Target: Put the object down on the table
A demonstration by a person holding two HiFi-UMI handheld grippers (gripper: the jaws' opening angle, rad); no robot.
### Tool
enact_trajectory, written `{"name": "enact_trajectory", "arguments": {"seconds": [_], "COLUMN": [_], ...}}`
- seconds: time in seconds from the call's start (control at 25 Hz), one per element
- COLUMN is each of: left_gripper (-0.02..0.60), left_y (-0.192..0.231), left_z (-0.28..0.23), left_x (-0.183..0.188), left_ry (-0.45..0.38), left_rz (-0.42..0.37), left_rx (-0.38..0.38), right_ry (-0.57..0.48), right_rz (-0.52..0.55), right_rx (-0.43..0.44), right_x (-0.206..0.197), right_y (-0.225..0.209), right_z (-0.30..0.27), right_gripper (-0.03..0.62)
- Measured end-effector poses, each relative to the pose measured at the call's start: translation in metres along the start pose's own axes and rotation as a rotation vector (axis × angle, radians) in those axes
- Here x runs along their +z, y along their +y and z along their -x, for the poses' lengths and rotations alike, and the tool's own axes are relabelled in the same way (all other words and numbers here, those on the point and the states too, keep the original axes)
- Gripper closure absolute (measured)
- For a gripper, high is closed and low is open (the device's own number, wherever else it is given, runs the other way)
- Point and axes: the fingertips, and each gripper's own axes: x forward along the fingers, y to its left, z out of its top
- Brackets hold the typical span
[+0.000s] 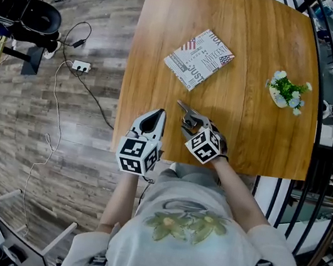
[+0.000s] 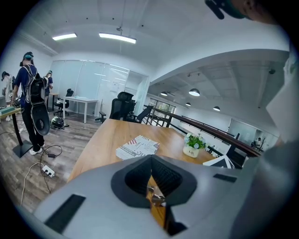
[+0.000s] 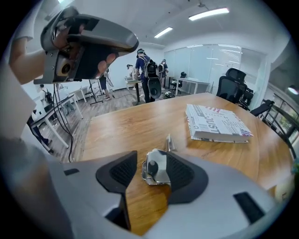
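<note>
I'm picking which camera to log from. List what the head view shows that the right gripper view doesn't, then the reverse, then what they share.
Head view only: the power strip and the marker cube on the right gripper.
Right gripper view only: the ceiling lights, and that gripper's tongs standing open around the metal object.
Both: the table, the book, the metal object lying on the table, and the left gripper.

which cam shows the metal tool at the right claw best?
Right gripper view: the metal tool lies close up on the table, between the pads of the open right claw. Head view shows it small, partly behind that claw. Left gripper view shows at most a glint through the left claw.
</note>
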Motion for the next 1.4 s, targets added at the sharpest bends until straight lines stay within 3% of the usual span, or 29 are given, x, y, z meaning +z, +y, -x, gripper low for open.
{"name": "enact_trajectory", "arguments": {"seconds": [0.4, 0.64, 1.12, 1.4], "left_gripper": [0.568, 0.568, 0.568, 0.568], "left_y": [-0.004, -0.009, -0.034, -0.045], "left_z": [0.01, 0.018, 0.027, 0.044], "left_x": [0.009, 0.02, 0.046, 0.058], "left_ry": [-0.031, -0.054, -0.127, -0.157], "left_rz": [-0.021, -0.036, -0.075, -0.087], "left_rx": [-0.001, -0.005, -0.048, -0.062], "right_ry": [-0.135, -0.245, -0.362, -0.484], "right_rz": [-0.056, -0.125, -0.205, -0.199], "right_rx": [-0.041, -0.082, -0.183, -0.216], "right_x": [0.04, 0.068, 0.094, 0.117], "right_y": [-0.008, -0.015, -0.028, -0.02], "right_z": [0.037, 0.07, 0.13, 0.176], "right_gripper": [0.402, 0.449, 0.55, 0.586]}}
